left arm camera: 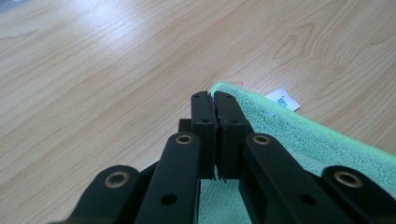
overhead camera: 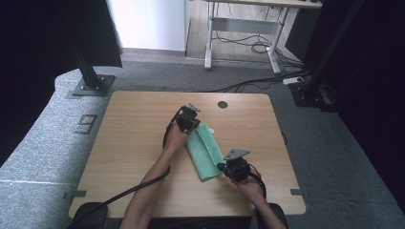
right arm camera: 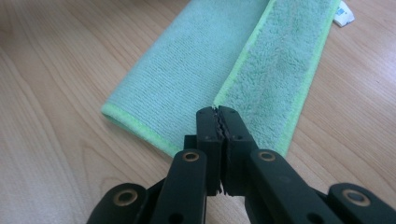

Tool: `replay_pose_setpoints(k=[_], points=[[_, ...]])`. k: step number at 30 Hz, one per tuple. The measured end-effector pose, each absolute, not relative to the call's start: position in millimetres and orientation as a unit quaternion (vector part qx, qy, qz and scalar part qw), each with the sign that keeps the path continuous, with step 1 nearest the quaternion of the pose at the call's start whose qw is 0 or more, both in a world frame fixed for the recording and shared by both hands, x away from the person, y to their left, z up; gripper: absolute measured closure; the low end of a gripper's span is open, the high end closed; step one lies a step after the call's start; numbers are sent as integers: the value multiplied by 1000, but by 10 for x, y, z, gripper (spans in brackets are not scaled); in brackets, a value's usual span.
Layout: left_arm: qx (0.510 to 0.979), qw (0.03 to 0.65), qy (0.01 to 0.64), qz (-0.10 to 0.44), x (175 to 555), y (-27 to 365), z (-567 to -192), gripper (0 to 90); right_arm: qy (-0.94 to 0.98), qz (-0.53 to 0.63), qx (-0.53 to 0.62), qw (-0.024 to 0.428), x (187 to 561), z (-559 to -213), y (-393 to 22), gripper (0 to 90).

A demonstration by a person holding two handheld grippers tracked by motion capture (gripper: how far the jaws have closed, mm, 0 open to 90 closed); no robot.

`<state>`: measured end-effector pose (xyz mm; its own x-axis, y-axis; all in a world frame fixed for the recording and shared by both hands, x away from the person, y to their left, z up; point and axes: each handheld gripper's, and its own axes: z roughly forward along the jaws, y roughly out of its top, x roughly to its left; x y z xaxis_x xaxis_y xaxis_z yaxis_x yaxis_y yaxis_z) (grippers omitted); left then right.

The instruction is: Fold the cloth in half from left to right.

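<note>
Jaws closed empty on both: left gripper (overhead camera: 189, 119) and right gripper (overhead camera: 235, 168) at green towel (overhead camera: 204, 150) ends; open them, pinch the folded edge squarely, fold evenly.

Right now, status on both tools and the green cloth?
Left tool shut, at cloth's far corner. Right tool shut, over near end. Whether either pinches fabric: can't tell. Green cloth folded on table, white tag showing.
</note>
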<state>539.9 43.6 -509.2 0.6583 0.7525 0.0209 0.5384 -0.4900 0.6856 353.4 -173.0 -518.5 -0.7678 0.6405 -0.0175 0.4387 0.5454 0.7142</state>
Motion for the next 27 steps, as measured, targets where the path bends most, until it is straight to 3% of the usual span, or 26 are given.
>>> replay_pose_setpoints(k=[5, 15, 21, 27], points=[[845, 337, 384, 160, 5422, 420, -5099, 766, 868, 356, 314, 147, 3555, -5201, -1748, 861], [833, 350, 376, 206, 5354, 421, -4899, 447, 849, 358, 345, 177, 3597, -5145, -1893, 649], [848, 342, 355, 195, 5269, 449, -4879, 382, 839, 368, 356, 185, 3654, -5073, -1982, 584], [856, 328, 354, 185, 5180, 551, -5031, 345, 855, 355, 345, 156, 3752, -5139, -1863, 642]])
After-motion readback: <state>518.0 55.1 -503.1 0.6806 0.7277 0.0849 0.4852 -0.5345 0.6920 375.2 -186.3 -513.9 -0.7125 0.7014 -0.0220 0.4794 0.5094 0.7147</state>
